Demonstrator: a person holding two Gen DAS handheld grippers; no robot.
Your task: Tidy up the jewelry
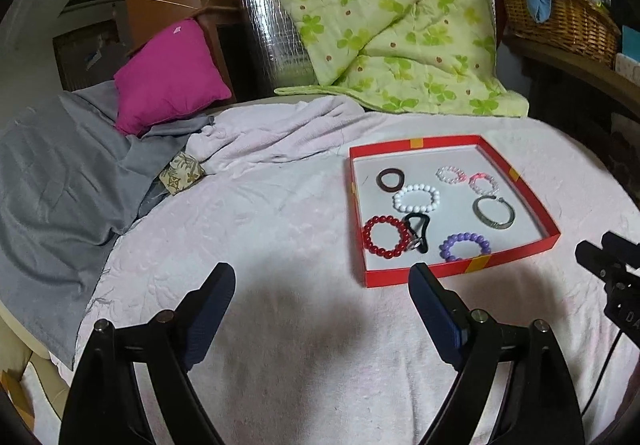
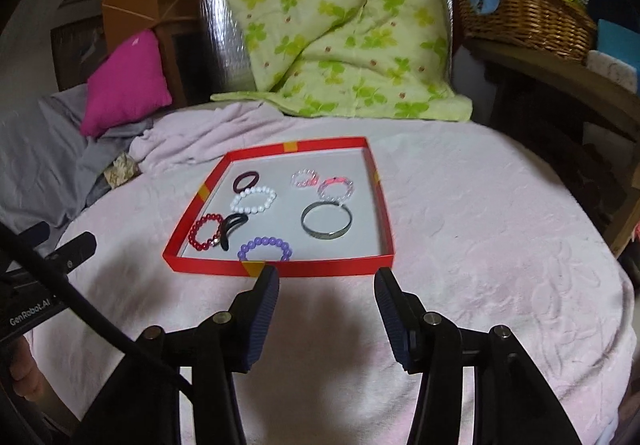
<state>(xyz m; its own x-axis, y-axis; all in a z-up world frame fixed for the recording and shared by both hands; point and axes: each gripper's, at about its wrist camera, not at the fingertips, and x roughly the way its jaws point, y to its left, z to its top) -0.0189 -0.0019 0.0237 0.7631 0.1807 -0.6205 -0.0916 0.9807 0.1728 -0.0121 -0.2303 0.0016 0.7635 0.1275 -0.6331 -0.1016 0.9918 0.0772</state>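
Note:
A shallow red box lid (image 1: 532, 201) (image 2: 384, 201) lies on the pink blanket and holds several bracelets: a red bead one (image 1: 385, 237) (image 2: 206, 232), a white bead one (image 1: 416, 198) (image 2: 254, 200), a purple bead one (image 1: 466, 246) (image 2: 265, 248), a silver bangle (image 1: 494, 212) (image 2: 327, 221), two pink bead ones (image 1: 466, 178) (image 2: 322, 183), a dark brown ring (image 1: 390, 179) (image 2: 245, 181) and a black clip (image 1: 418, 231) (image 2: 232, 229). My left gripper (image 1: 322, 277) is open and empty, left of the lid's near edge. My right gripper (image 2: 326, 281) is open and empty, just before the lid's near edge.
A magenta pillow (image 1: 172, 77) and grey cloth (image 1: 60, 181) lie at the left. A green floral quilt (image 1: 384, 17) is draped behind. A wicker basket (image 1: 560, 17) sits on a shelf at the right. A small patterned box (image 1: 182, 173) lies by the grey cloth.

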